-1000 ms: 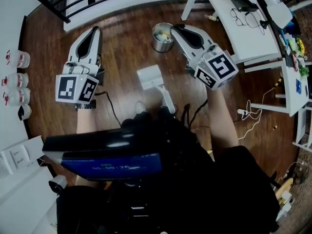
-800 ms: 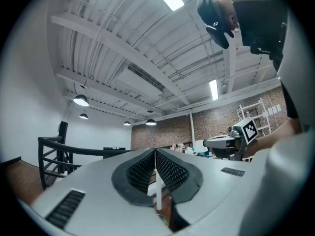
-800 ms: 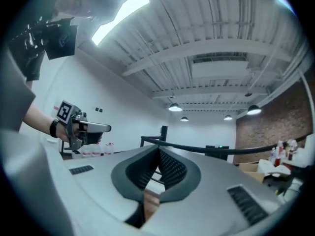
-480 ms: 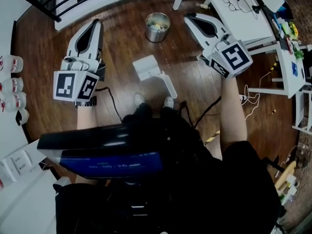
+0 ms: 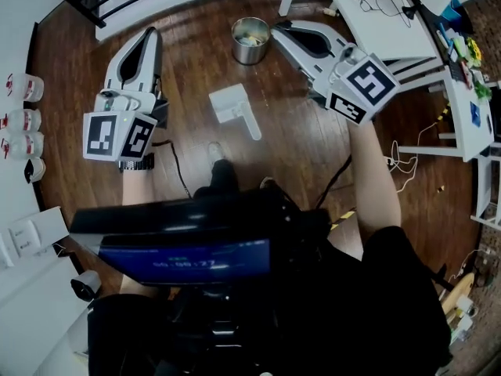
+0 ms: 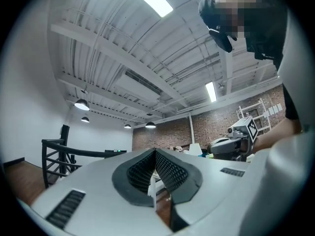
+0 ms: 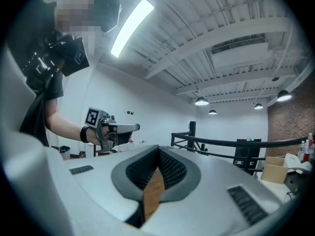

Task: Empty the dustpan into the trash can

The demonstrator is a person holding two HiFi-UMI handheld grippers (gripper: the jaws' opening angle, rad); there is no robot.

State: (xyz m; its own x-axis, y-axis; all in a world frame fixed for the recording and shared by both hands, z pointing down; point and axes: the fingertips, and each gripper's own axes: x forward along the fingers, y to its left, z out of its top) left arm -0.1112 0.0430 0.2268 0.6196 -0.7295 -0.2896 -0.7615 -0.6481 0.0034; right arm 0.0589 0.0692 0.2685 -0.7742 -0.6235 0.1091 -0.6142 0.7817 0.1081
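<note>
Shifted rightward since earlier, right gripper (image 5: 276, 30) is held beside trash can (image 5: 250, 41); left gripper (image 5: 150, 32) is held left of dustpan (image 5: 232, 105); all fingers are shut, empty.

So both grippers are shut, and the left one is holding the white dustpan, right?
Not quite. The left gripper and right gripper are both shut, but the left holds nothing: the left gripper view shows its jaws together and empty. In the head view the white dustpan lies loose on the wooden floor.
</note>
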